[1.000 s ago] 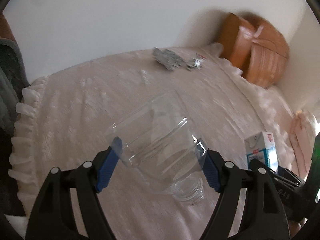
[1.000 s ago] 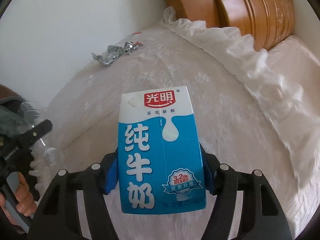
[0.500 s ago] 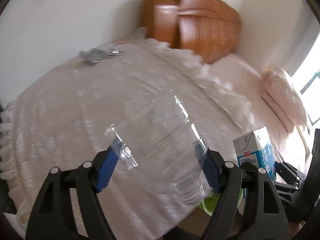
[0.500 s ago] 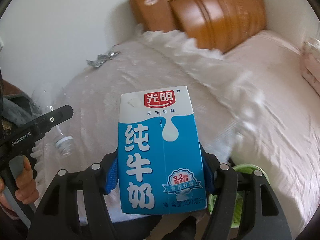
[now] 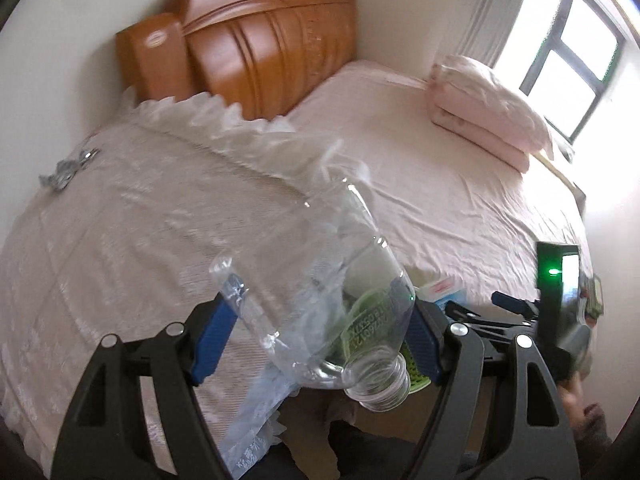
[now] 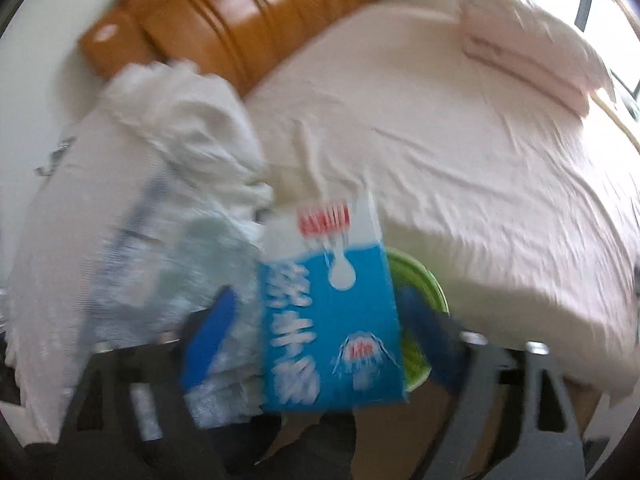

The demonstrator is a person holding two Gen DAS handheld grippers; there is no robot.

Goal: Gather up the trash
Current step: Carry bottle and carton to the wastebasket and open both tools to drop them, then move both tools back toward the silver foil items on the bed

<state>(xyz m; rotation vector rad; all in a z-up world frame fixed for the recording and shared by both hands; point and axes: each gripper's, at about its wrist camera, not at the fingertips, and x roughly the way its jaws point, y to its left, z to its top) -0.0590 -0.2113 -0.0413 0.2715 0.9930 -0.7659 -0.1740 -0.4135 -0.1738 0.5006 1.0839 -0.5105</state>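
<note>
— Right wrist view: where's the milk carton (image 6: 332,304)?
— Between the right gripper (image 6: 320,332) pads, which have just spread clear of it, above the green bin (image 6: 420,280).
— And the left gripper (image 5: 320,332)?
— Clamped on the clear bottle (image 5: 320,280).

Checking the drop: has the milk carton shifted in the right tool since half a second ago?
Yes. The milk carton has tilted and sits free between the right tool's just-opened jaws, now in front of the green bin beside the bed.

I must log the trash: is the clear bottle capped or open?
Open: the clear bottle in the left gripper shows a bare threaded neck, no cap.
</note>
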